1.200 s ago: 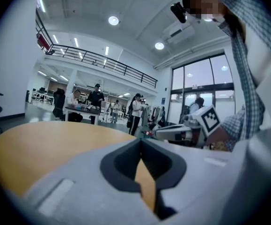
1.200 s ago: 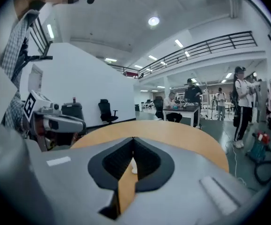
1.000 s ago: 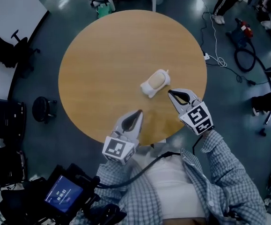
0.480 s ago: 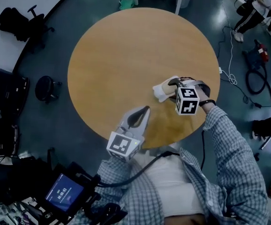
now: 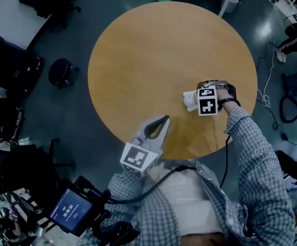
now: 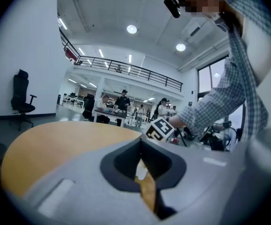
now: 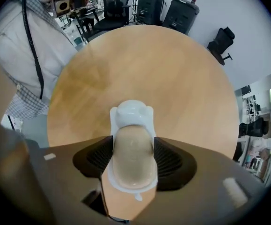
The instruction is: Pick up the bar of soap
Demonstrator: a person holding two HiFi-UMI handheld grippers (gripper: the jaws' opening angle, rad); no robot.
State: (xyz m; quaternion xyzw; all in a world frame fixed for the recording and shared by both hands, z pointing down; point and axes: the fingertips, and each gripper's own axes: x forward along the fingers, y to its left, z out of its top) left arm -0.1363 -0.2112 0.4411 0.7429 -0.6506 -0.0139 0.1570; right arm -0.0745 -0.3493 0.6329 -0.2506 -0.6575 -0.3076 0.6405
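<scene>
A tan bar of soap (image 7: 133,156) lies in a white dish (image 7: 131,112) on the round wooden table (image 5: 153,50). In the head view the dish (image 5: 190,99) peeks out left of my right gripper's marker cube (image 5: 208,100). My right gripper (image 7: 133,150) points straight down over it. Its jaws have just been opening and now stand wide on either side of the soap, open, with the soap between them. My left gripper (image 5: 162,120) hovers near the table's near edge, jaws shut and empty; it also appears in the left gripper view (image 6: 141,142).
A round stool (image 5: 61,72) and black chairs stand on the floor at the left. Cables (image 5: 292,104) lie at the right. A screen device (image 5: 68,211) hangs at my lower left. People stand far off in the left gripper view.
My right gripper swung from beside the dish to above it, turned to point down, sank, and its jaws opened round the soap. The left gripper shifted slightly.
</scene>
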